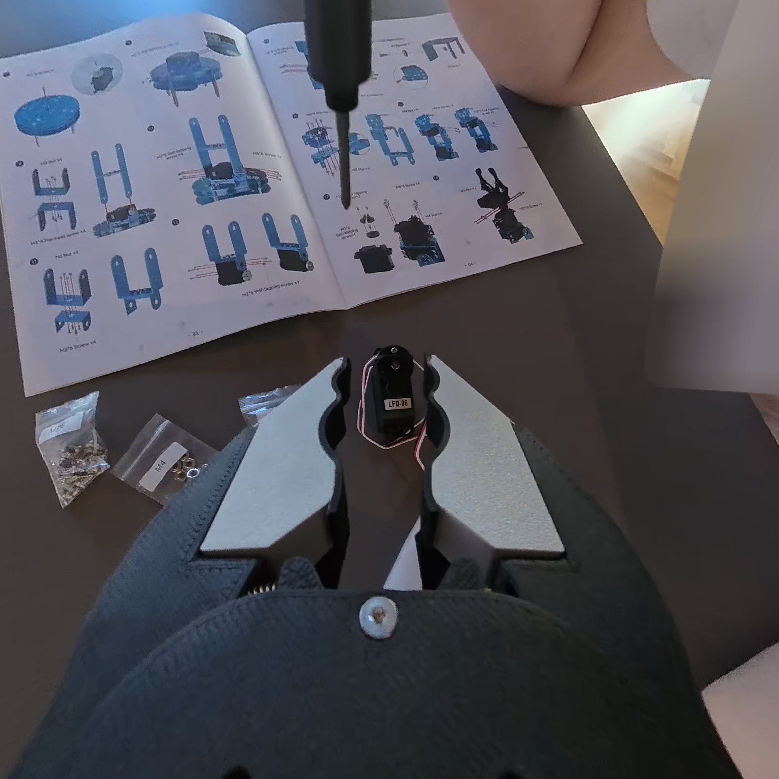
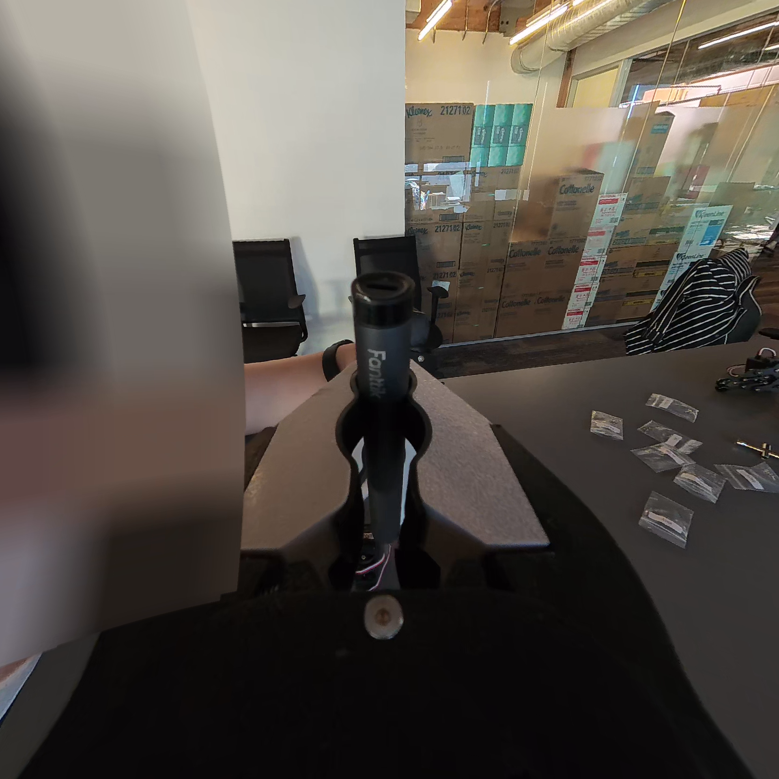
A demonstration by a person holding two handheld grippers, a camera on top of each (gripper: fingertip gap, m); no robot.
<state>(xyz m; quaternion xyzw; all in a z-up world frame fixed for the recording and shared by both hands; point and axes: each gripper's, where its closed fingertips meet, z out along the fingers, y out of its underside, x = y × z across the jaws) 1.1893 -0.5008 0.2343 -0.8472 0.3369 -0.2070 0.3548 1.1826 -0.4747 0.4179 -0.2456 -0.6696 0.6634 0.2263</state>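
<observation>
My left gripper (image 1: 388, 366) is closed in on a small black servo (image 1: 394, 404) that stands upright on the dark table (image 1: 527, 337). Its white, red and black wires loop out between the fingers. A silver screw shows on the servo's top. My right gripper (image 2: 381, 379) is shut on a dark electric screwdriver (image 2: 379, 400), held upright with its butt end up. In the left wrist view the screwdriver (image 1: 339, 63) hangs tip-down over the open booklet, above and beyond the servo. The servo's wires (image 2: 373, 562) show under the screwdriver in the right wrist view.
An open assembly booklet (image 1: 210, 189) lies beyond the servo. Small bags of screws (image 1: 71, 447) and nuts (image 1: 164, 459) lie to its left. A person's arm (image 1: 569, 50) is at the upper right. Several more small bags (image 2: 674, 459), a metal tool (image 2: 758, 451) and black parts (image 2: 750, 379) lie on the table.
</observation>
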